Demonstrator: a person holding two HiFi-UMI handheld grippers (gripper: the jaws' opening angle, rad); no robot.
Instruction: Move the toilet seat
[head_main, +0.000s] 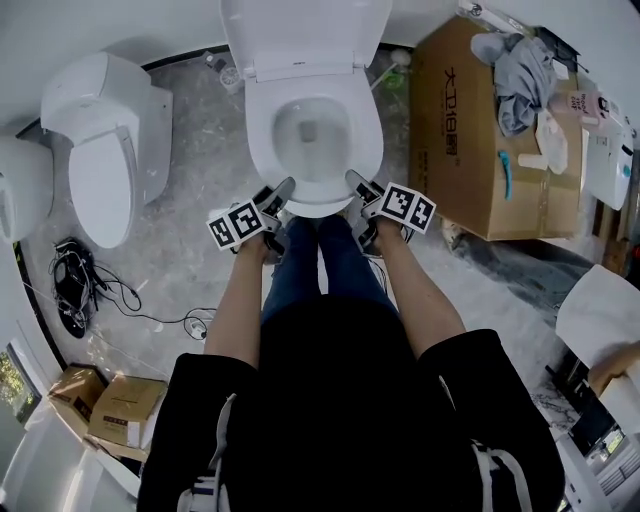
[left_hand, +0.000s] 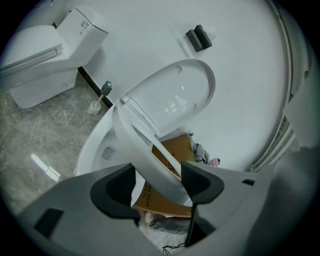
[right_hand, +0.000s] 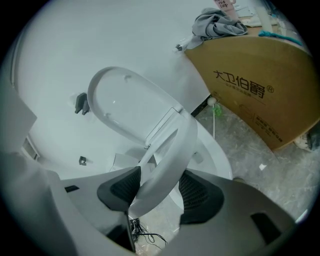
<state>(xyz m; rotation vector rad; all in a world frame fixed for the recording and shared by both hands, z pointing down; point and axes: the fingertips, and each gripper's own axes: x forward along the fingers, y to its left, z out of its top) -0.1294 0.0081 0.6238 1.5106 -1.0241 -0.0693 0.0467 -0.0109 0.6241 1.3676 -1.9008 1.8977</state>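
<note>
Though clamped, left gripper (head_main: 283, 192) and right gripper (head_main: 355, 180) alike, on the front rim of the half-raised toilet seat (head_main: 318, 203) at upper centre of frame, liable to let it slam onto the bowl (head_main: 290, 150) if either grasp slips.

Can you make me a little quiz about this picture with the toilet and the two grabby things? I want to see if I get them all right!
1. True or false: the toilet's lid is standing up.
2. Pick one. What do the left gripper and the right gripper both hold? A) a toilet brush B) the toilet seat C) a cable
3. Fill in the gap: the grey cloth lies on top of the big cardboard ____.

Key: 1 true; 2 B; 3 box.
</note>
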